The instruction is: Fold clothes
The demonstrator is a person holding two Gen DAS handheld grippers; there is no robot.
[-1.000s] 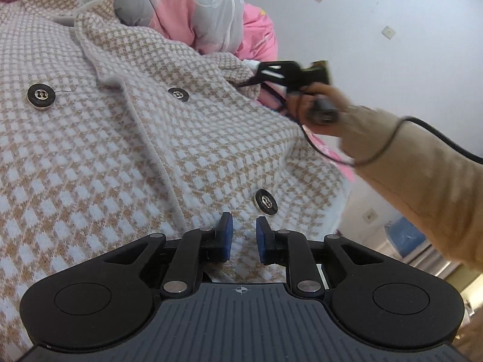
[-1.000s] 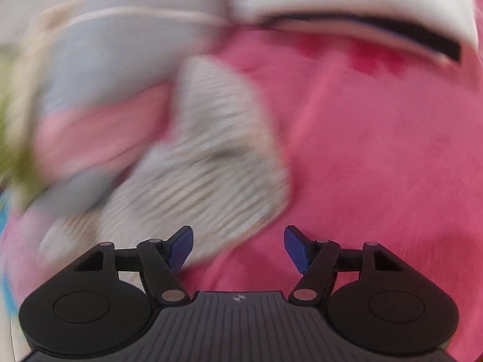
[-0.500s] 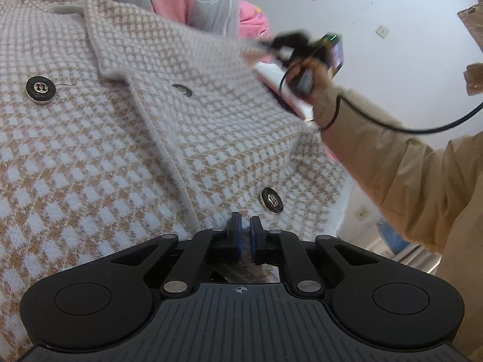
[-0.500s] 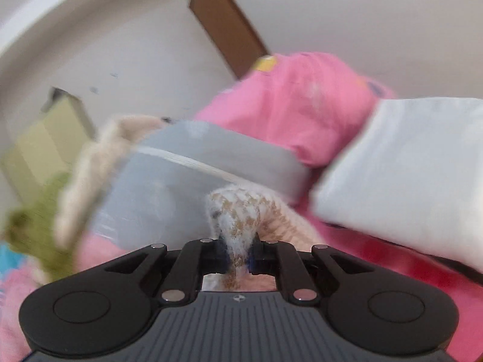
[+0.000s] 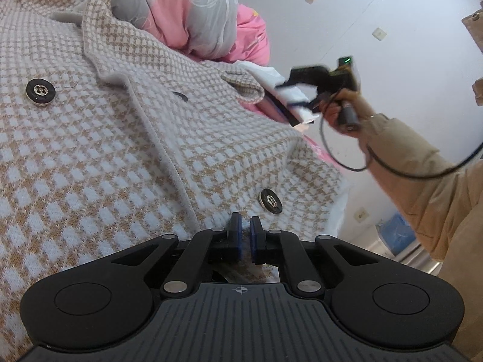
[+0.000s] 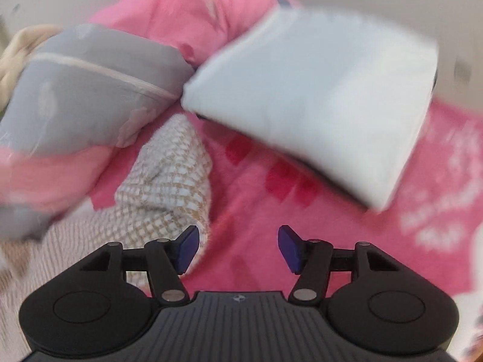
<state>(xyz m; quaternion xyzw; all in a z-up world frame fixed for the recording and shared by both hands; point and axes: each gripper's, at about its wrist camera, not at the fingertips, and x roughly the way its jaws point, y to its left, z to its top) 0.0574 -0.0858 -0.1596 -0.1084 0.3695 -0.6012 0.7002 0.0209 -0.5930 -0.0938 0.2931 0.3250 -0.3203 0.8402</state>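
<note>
Coat [image 5: 114, 150]: thick houndstooth knit in tan and white, with dark buttons [image 5: 40, 91] and a lapel; it lies spread front-up on the pink bed cover [image 6: 265, 235].
Feel: my guess is soft and limp but fairly heavy for a garment; the nap should grip well and nothing about it is fragile.
Where to hold: hem corners, sleeve ends or front edges look best, pinching through both layers; keep off the buttons, which would slip in the pads.
Sleeve end [image 6: 169, 181]: humped up loose on the cover, beside the grey quilt [image 6: 90, 90] and near the white pillow [image 6: 317, 96].
Left tongs [image 5: 245, 235]: pads nearly together at the lower hem, just below a button [image 5: 270, 200]; cloth shows behind them, but whether they pinch it I cannot tell.
Right tongs [image 6: 238, 249]: spread wide and holding nothing, with the sleeve end just beside the left pad; this view is blurred.
Right hand [image 5: 341, 108]: seen from the left camera, up off the coat's far side.
Stage: the body lies flat, no fold visible.
</note>
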